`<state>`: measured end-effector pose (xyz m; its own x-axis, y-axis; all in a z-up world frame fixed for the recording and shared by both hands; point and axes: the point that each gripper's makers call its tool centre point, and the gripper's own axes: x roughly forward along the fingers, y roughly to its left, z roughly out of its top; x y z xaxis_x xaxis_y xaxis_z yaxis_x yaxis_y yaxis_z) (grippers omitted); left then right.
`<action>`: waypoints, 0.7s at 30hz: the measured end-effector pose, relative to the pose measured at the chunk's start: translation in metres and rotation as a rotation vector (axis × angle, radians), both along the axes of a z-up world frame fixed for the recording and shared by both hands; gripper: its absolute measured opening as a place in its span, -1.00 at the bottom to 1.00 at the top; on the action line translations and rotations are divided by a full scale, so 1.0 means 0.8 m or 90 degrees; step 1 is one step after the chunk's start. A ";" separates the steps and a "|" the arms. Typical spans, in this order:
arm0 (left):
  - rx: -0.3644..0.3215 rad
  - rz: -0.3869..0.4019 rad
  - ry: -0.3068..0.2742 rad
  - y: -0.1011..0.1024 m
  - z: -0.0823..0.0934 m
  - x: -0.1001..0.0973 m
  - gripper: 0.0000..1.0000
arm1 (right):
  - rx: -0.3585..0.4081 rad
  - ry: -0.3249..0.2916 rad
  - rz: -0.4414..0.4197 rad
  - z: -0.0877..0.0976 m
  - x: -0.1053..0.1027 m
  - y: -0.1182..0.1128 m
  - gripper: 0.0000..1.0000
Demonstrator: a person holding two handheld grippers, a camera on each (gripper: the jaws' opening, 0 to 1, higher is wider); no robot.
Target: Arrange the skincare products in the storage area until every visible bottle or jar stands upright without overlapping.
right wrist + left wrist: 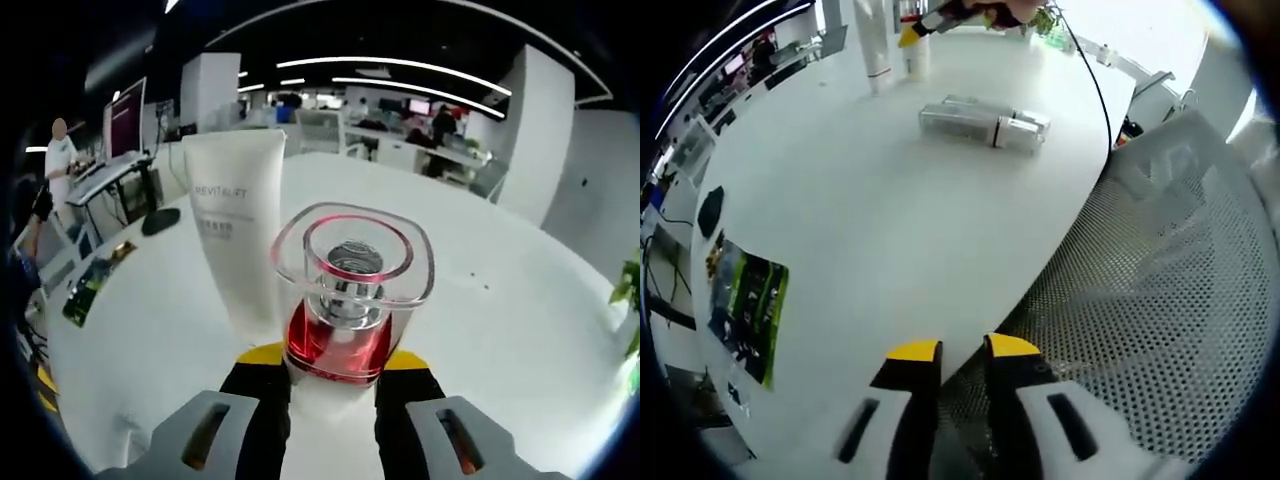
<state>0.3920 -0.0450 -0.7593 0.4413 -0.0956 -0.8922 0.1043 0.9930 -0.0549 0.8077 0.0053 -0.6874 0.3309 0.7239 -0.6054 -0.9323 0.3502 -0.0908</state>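
From my left gripper view, the white round table (870, 230) lies open across its whole middle, so I can pass freely there. Obstacles sit at the far side: two silver boxes lying flat (985, 123) and a white upright tube (872, 45). A white perforated mesh chair back (1160, 300) crowds the table's near edge. In my right gripper view, the tall white squeeze tube (237, 225) stands just beside the clear-capped red bottle (345, 300), leaving little gap; bare table spreads to the right.

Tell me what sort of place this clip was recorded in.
Most likely an open-plan office or lab: long ceiling light strips, rows of desks with monitors behind, and a big white table with a mesh office chair beside it.
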 end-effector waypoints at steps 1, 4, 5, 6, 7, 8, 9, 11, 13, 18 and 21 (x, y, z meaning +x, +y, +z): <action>0.000 0.000 0.000 0.000 0.000 0.000 -0.76 | -0.002 0.001 0.000 -0.001 0.001 0.000 -0.44; 0.000 -0.001 0.002 0.000 0.000 -0.001 -0.77 | -0.007 0.001 0.000 -0.004 0.004 -0.001 -0.44; 0.000 -0.001 0.002 0.000 0.000 -0.001 -0.77 | -0.008 0.002 0.000 -0.005 0.005 -0.001 -0.45; 0.000 -0.002 0.002 0.000 0.000 -0.001 -0.77 | -0.010 0.003 -0.001 -0.007 0.009 -0.001 -0.45; 0.000 -0.002 0.003 -0.001 -0.001 -0.001 -0.77 | -0.011 0.004 -0.003 -0.009 0.010 -0.001 -0.45; 0.000 -0.003 0.004 -0.001 -0.001 -0.001 -0.77 | -0.011 0.007 -0.007 -0.009 0.011 -0.002 -0.44; 0.001 -0.004 0.004 -0.001 -0.001 -0.001 -0.77 | -0.011 0.008 -0.011 -0.009 0.012 -0.002 -0.44; 0.001 -0.005 0.004 -0.001 -0.001 -0.001 -0.77 | -0.004 0.022 -0.021 -0.009 0.013 0.000 -0.44; 0.000 -0.006 0.004 -0.001 -0.001 -0.001 -0.77 | -0.002 0.033 -0.026 -0.006 0.008 -0.001 -0.43; -0.001 -0.010 0.003 -0.002 0.000 -0.001 -0.78 | 0.003 0.051 -0.009 -0.004 -0.003 -0.003 -0.37; 0.000 -0.011 0.002 -0.002 0.000 0.000 -0.78 | 0.003 0.061 0.003 -0.005 -0.005 -0.008 -0.37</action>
<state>0.3917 -0.0469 -0.7594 0.4363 -0.1039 -0.8938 0.1220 0.9910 -0.0556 0.8041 -0.0008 -0.6916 0.2689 0.7278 -0.6309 -0.9380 0.3467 0.0001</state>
